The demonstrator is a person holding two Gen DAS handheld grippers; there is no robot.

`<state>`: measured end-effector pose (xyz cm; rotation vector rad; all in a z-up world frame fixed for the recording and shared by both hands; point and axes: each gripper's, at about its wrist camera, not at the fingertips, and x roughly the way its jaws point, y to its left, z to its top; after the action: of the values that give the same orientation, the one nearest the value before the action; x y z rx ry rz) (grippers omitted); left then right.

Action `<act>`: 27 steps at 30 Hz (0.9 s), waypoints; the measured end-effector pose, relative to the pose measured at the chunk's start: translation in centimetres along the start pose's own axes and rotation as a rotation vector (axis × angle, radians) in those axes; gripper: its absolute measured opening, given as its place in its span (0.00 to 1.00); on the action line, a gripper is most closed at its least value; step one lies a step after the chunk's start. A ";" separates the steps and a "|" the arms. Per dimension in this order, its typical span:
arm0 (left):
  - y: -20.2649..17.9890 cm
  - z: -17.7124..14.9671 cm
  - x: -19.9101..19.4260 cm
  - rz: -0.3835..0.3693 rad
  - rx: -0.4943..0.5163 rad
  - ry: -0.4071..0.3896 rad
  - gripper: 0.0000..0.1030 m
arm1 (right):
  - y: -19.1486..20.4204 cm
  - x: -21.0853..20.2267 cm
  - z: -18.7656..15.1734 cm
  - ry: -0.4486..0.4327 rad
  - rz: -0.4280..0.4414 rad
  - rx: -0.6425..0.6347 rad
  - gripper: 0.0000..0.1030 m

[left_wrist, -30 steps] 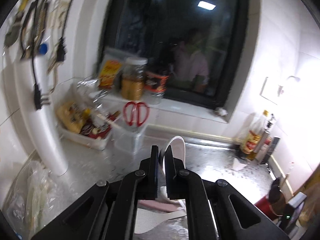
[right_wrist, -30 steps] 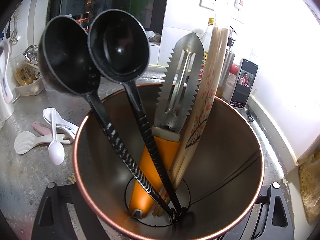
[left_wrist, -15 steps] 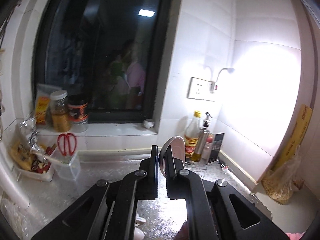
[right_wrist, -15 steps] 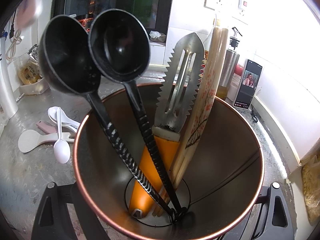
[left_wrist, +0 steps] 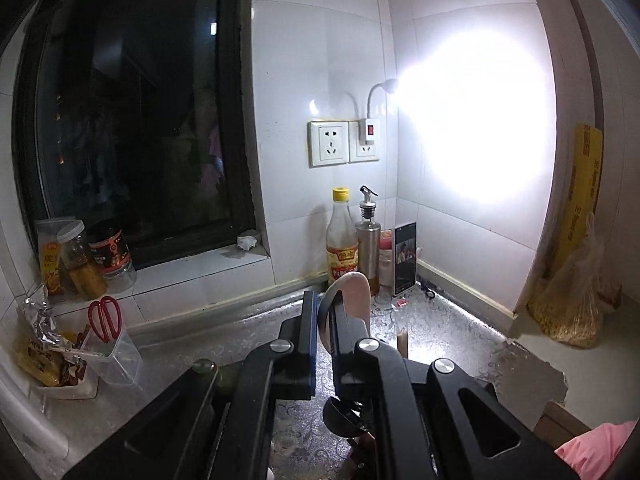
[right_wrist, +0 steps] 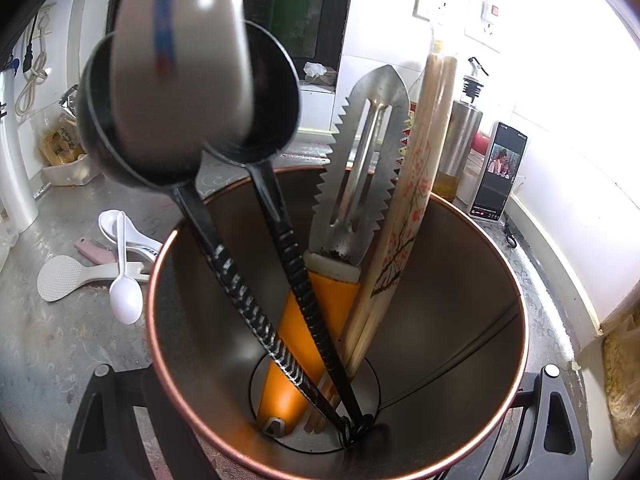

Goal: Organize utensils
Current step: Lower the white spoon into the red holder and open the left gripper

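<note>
My left gripper point(left_wrist: 324, 300) is shut on a white ceramic spoon point(left_wrist: 354, 296), whose bowl sticks up between the fingers. That spoon point(right_wrist: 180, 64), blurred and marked in blue, hangs over the left of the utensil holder point(right_wrist: 500, 280) in the right wrist view. The holder is a copper-rimmed metal cup, and my right gripper point(right_wrist: 328, 392) is shut on it. Inside stand two black ladles point(right_wrist: 264, 120), an orange-handled serrated tool point(right_wrist: 360, 168) and sleeved chopsticks point(right_wrist: 424, 152). A ladle head point(left_wrist: 344, 420) shows below my left fingers.
On the counter left of the holder lie white spoons point(right_wrist: 126, 292), a rice paddle point(right_wrist: 64, 278) and a pink utensil point(right_wrist: 94, 250). A sauce bottle point(left_wrist: 342, 240), oil dispenser point(left_wrist: 368, 248) and phone point(left_wrist: 405, 258) stand in the corner. Jars point(left_wrist: 80, 256) and a scissors tub point(left_wrist: 105, 316) sit by the window.
My left gripper has swung right from the window to the tiled corner, still shut on the spoon. The spoon has come into the right wrist view above the holder. The right gripper stayed put.
</note>
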<state>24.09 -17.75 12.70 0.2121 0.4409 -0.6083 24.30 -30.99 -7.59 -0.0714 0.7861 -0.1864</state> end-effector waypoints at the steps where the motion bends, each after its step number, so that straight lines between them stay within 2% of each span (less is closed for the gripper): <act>1: -0.3 -0.1 0.2 -0.006 0.008 0.009 0.05 | 0.0 0.0 0.0 0.000 0.000 0.000 0.90; 14: -2.7 -2.1 2.0 -0.121 0.088 0.131 0.08 | -0.1 0.1 0.0 0.000 -0.001 -0.001 0.90; 18: -3.0 -2.3 2.2 -0.154 0.089 0.156 0.08 | -0.1 0.1 0.0 0.000 0.000 0.001 0.90; 22: -3.4 -2.7 2.4 -0.175 0.088 0.190 0.15 | 0.0 0.0 -0.1 0.000 0.000 0.001 0.90; 27: -3.3 -2.9 2.5 -0.199 0.073 0.206 0.15 | 0.1 0.0 -0.1 -0.001 -0.002 -0.002 0.90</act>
<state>22.97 -20.77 8.82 0.3046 0.6440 -0.8020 24.26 -30.88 -7.70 -0.0742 0.7854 -0.1879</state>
